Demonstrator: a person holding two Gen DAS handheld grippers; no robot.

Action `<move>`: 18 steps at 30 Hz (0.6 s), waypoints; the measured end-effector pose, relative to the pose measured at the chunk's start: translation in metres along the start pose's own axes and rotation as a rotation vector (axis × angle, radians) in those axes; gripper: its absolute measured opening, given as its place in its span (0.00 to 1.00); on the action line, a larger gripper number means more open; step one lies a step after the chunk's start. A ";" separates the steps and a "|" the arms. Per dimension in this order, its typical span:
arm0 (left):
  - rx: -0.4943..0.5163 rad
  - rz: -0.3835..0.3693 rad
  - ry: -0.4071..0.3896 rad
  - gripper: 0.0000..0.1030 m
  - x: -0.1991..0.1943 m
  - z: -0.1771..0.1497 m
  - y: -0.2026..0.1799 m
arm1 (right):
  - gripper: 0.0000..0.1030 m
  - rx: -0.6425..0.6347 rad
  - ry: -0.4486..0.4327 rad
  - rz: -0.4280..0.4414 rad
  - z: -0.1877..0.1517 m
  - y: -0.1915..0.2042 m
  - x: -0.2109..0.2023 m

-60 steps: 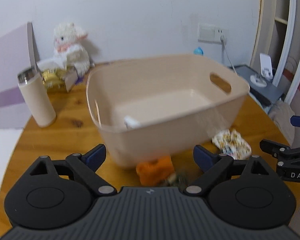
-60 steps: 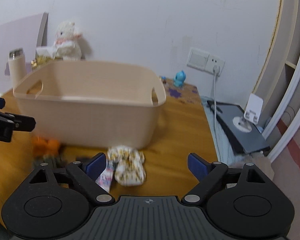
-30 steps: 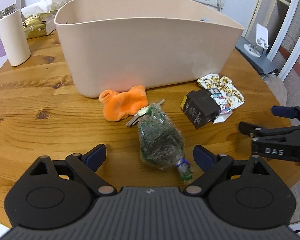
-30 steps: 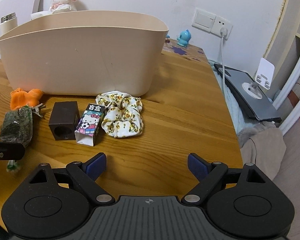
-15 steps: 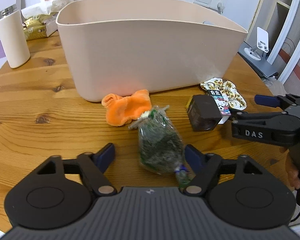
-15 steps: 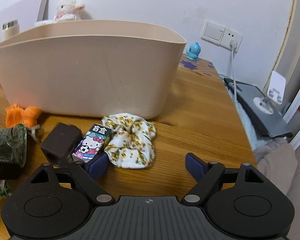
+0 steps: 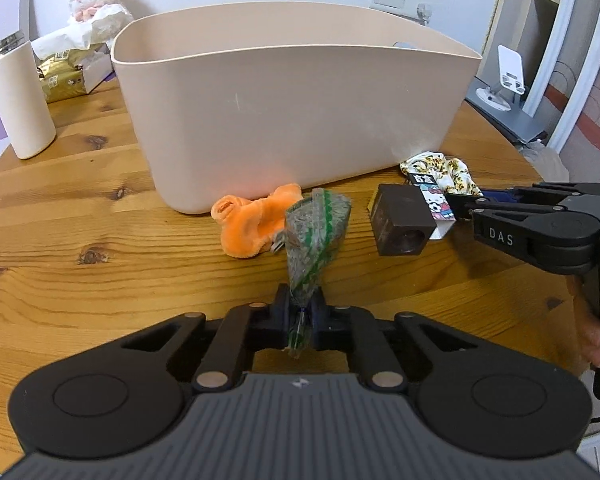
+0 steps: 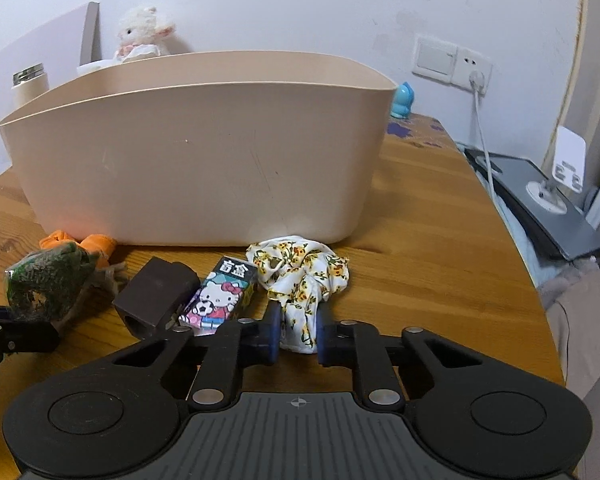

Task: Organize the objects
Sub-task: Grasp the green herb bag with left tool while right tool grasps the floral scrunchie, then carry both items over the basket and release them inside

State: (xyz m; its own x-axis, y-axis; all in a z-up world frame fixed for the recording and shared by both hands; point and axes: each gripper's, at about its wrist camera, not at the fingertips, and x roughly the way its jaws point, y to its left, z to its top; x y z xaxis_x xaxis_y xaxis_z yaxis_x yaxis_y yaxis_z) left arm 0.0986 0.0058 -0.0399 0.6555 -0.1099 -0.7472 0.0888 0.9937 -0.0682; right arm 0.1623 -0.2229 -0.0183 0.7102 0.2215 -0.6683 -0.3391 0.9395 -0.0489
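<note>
Now both grippers grip.
Left gripper [image 7: 300, 316] clamps the crinkly green packet [image 7: 314, 226], long axis toward twelve o'clock; right gripper [image 8: 298, 332] clamps the yellow-flowered white fabric scrunchie [image 8: 300, 276].

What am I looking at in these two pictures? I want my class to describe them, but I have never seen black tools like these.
There is no robot here: a person holds two hand-held grippers, each with a camera looking forward along its fingers. One picture comes from the left gripper, which is shut on a clear packet of green stuff. The other comes from the right gripper, shut on a flowered scrunchie. On the wooden table stand a beige tub and, in front of it, an orange cloth, a dark block and a small cartoon box. A cream flask stands to the left.
</note>
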 end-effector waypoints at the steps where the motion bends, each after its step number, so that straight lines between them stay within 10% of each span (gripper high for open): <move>1: 0.003 -0.003 0.001 0.11 -0.001 -0.001 0.000 | 0.14 0.003 0.004 -0.003 -0.001 0.000 -0.002; 18: -0.036 -0.037 -0.059 0.10 -0.046 -0.004 0.013 | 0.12 0.033 -0.053 -0.024 -0.004 -0.002 -0.069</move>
State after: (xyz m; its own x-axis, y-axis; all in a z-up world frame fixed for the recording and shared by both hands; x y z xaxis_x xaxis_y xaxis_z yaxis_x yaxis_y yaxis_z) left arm 0.0670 0.0241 -0.0089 0.6956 -0.1462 -0.7034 0.0872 0.9890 -0.1192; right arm 0.1110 -0.2414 0.0249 0.7498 0.2115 -0.6269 -0.3016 0.9526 -0.0394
